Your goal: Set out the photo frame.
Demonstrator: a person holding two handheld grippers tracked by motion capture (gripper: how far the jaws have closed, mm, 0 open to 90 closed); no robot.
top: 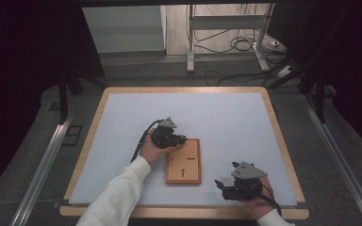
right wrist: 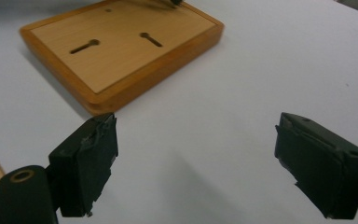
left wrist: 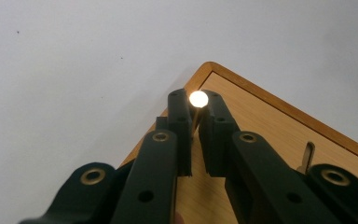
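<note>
The left hand-held gripper (top: pixel 179 140) has its jaws nearly closed, while the right hand-held gripper (top: pixel 222 187) gapes wide.

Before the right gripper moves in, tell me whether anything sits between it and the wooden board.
Nothing visible does. The right gripper hovers open over bare white table, and the wooden board lies just ahead of its jaws. The left gripper, shut on a round-headed pin, is at the board's far corner.
</note>
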